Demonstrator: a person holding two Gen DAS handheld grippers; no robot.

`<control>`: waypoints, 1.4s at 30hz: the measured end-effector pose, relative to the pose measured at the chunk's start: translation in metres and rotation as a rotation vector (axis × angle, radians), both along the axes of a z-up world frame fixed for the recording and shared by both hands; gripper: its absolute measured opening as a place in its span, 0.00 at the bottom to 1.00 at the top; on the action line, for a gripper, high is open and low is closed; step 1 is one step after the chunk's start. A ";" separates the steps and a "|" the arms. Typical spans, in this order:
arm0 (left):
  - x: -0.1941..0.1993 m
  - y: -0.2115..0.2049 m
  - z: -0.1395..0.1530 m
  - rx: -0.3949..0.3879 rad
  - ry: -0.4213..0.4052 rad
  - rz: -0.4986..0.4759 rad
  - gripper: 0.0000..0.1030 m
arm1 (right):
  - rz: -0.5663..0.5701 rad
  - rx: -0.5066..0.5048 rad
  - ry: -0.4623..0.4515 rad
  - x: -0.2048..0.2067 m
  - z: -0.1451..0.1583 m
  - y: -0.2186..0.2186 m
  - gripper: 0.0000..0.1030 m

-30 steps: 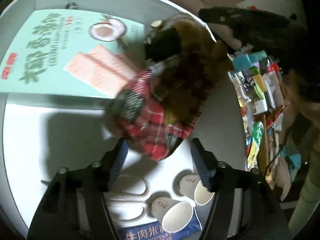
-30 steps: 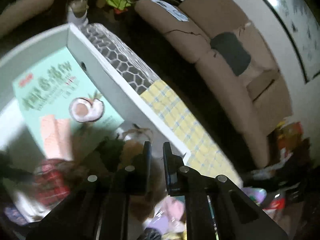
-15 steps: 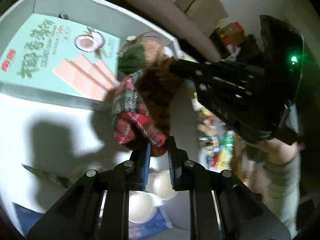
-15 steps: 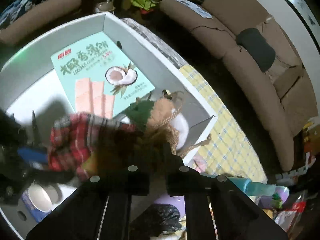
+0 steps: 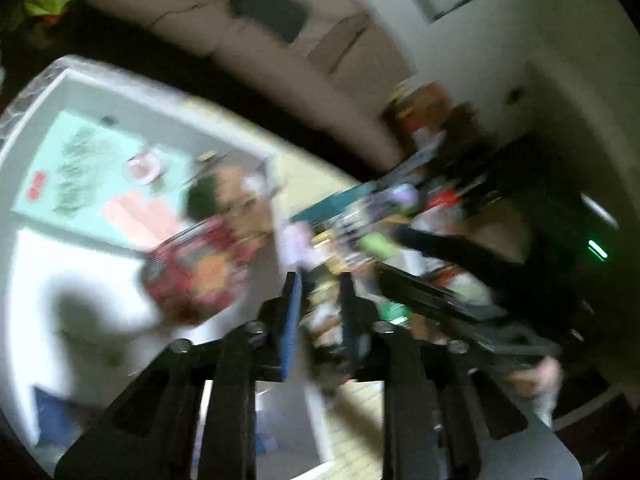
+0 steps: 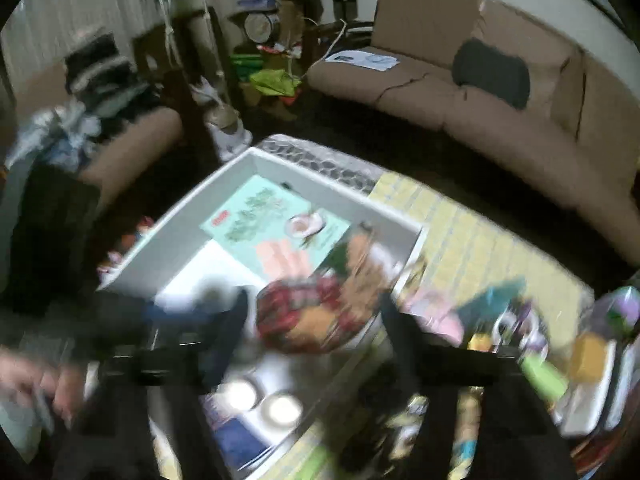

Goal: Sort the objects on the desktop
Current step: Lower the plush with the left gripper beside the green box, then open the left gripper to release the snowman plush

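Observation:
A plush doll in a red plaid coat (image 5: pixel 200 264) lies in the white bin (image 5: pixel 120 92), beside a mint wafer box (image 5: pixel 88 176). It also shows in the right wrist view (image 6: pixel 320 312), with the bin (image 6: pixel 192 208) and box (image 6: pixel 276 220). My left gripper (image 5: pixel 318 304) is slightly open and empty, right of the doll, over the bin's edge. My right gripper (image 6: pixel 316 332) is wide open above the doll, empty. Both views are blurred.
Two paper cups (image 6: pixel 260 400) and a blue packet (image 6: pixel 236 436) lie in the bin's near end. A pile of small colourful items (image 5: pixel 376 220) sits on the yellow checked table (image 6: pixel 480 232) right of the bin. A brown sofa (image 6: pixel 480 92) stands behind.
Both grippers have let go of the doll, which now lies in the bin. Both have pulled back and up; the left swung right, the right opened wide.

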State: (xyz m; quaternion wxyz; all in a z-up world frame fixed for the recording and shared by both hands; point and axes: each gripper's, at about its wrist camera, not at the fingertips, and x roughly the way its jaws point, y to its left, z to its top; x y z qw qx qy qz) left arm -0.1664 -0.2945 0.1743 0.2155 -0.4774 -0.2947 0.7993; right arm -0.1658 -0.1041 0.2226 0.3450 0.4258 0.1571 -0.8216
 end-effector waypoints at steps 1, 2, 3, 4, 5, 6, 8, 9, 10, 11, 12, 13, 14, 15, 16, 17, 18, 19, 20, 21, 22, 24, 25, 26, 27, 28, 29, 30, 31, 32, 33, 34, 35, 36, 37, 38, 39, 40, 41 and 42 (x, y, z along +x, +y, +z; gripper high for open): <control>0.002 -0.005 -0.007 -0.047 -0.033 0.011 0.47 | 0.000 0.023 0.013 0.006 -0.002 0.006 0.69; -0.004 -0.004 -0.026 -0.139 -0.090 0.036 0.63 | 0.000 0.044 0.021 0.012 -0.005 0.012 0.69; -0.007 -0.004 -0.039 -0.187 -0.121 0.059 0.63 | -0.005 0.052 0.012 0.016 -0.009 0.020 0.68; -0.012 -0.004 -0.057 -0.211 -0.163 0.073 0.62 | -0.011 0.045 0.001 0.018 -0.011 0.025 0.67; -0.018 0.000 -0.074 -0.194 -0.192 0.084 0.62 | -0.022 0.035 -0.013 0.019 -0.013 0.031 0.66; -0.011 -0.002 -0.087 -0.168 -0.214 0.097 0.62 | -0.030 0.026 -0.023 0.020 -0.015 0.037 0.65; -0.017 0.006 -0.108 -0.131 -0.253 0.103 0.62 | -0.037 0.021 -0.022 0.022 -0.019 0.042 0.65; -0.017 0.009 -0.114 -0.121 -0.262 0.100 0.58 | -0.036 0.018 -0.031 0.022 -0.021 0.043 0.65; -0.021 0.013 -0.122 -0.115 -0.271 0.098 0.52 | -0.037 0.009 -0.042 0.022 -0.023 0.044 0.65; -0.027 0.017 -0.130 -0.101 -0.281 0.099 0.38 | -0.037 -0.002 -0.049 0.023 -0.025 0.045 0.65; -0.031 0.019 -0.136 -0.076 -0.291 0.099 0.26 | -0.032 -0.008 -0.055 0.023 -0.027 0.045 0.65; -0.033 0.020 -0.138 -0.041 -0.283 0.103 0.19 | -0.025 -0.013 -0.059 0.024 -0.029 0.045 0.65; -0.033 0.020 -0.135 -0.024 -0.264 0.103 0.06 | -0.017 -0.021 -0.064 0.025 -0.032 0.044 0.65; -0.033 0.020 -0.127 0.007 -0.224 0.112 0.06 | -0.015 -0.024 -0.067 0.026 -0.034 0.043 0.65; -0.030 0.019 -0.123 0.055 -0.189 0.120 0.06 | -0.013 -0.031 -0.072 0.027 -0.037 0.042 0.65; -0.026 0.016 -0.112 0.119 -0.146 0.135 0.06 | -0.012 -0.042 -0.080 0.027 -0.040 0.041 0.65; -0.025 0.016 -0.105 0.154 -0.126 0.141 0.06 | -0.013 -0.057 -0.089 0.027 -0.043 0.041 0.65; -0.023 0.015 -0.100 0.182 -0.113 0.141 0.06 | -0.020 -0.070 -0.099 0.027 -0.045 0.041 0.65; -0.021 0.013 -0.092 0.219 -0.094 0.148 0.06 | -0.035 -0.101 -0.121 0.025 -0.048 0.042 0.65; -0.017 0.010 -0.082 0.286 -0.067 0.158 0.06 | -0.043 -0.133 -0.145 0.024 -0.050 0.044 0.65; -0.015 0.008 -0.076 0.313 -0.052 0.159 0.06 | -0.051 -0.175 -0.178 0.021 -0.051 0.047 0.65; -0.011 0.008 -0.060 0.358 -0.024 0.151 0.06 | -0.099 -0.310 -0.274 0.014 -0.055 0.058 0.65; -0.010 0.010 -0.055 0.363 -0.018 0.146 0.06 | -0.126 -0.377 -0.333 0.008 -0.059 0.063 0.65; -0.008 0.011 -0.051 0.369 -0.012 0.149 0.06 | -0.147 -0.448 -0.393 0.002 -0.063 0.067 0.65; -0.007 0.012 -0.049 0.383 -0.011 0.148 0.06 | -0.183 -0.547 -0.470 -0.007 -0.072 0.072 0.65; -0.006 0.003 -0.050 0.403 -0.016 0.152 0.06 | -0.210 -0.590 -0.504 -0.012 -0.076 0.073 0.63; -0.004 0.002 -0.055 0.446 -0.028 0.160 0.06 | -0.255 -0.671 -0.567 -0.020 -0.087 0.075 0.62; -0.003 0.001 -0.058 0.463 -0.032 0.164 0.06 | -0.279 -0.723 -0.613 -0.026 -0.094 0.075 0.58; -0.003 -0.003 -0.061 0.479 -0.034 0.170 0.06 | -0.309 -0.770 -0.651 -0.031 -0.101 0.075 0.55; 0.000 -0.004 -0.067 0.513 -0.044 0.176 0.06 | -0.354 -0.805 -0.678 -0.037 -0.110 0.072 0.55; 0.002 -0.008 -0.070 0.531 -0.052 0.176 0.06 | -0.377 -0.804 -0.687 -0.041 -0.115 0.068 0.55; 0.002 -0.007 -0.074 0.536 -0.058 0.174 0.06 | -0.395 -0.805 -0.699 -0.044 -0.121 0.064 0.55; 0.005 -0.007 -0.078 0.532 -0.063 0.175 0.06 | -0.407 -0.805 -0.721 -0.049 -0.130 0.056 0.55; 0.006 -0.007 -0.083 0.533 -0.066 0.175 0.06 | -0.419 -0.812 -0.726 -0.052 -0.134 0.054 0.50; 0.005 -0.007 -0.087 0.532 -0.070 0.179 0.06 | -0.426 -0.822 -0.714 -0.053 -0.135 0.051 0.37; 0.005 -0.008 -0.091 0.529 -0.072 0.187 0.06 | -0.425 -0.809 -0.685 -0.055 -0.132 0.048 0.29; 0.003 -0.010 -0.094 0.512 -0.076 0.196 0.06 | -0.414 -0.773 -0.632 -0.058 -0.126 0.044 0.23; 0.001 -0.008 -0.098 0.497 -0.083 0.194 0.06 | -0.400 -0.726 -0.589 -0.061 -0.120 0.040 0.19; -0.004 -0.006 -0.104 0.461 -0.108 0.194 0.08 | -0.387 -0.663 -0.539 -0.065 -0.114 0.034 0.18; -0.009 -0.002 -0.109 0.421 -0.134 0.192 0.14 | -0.381 -0.581 -0.474 -0.070 -0.107 0.026 0.16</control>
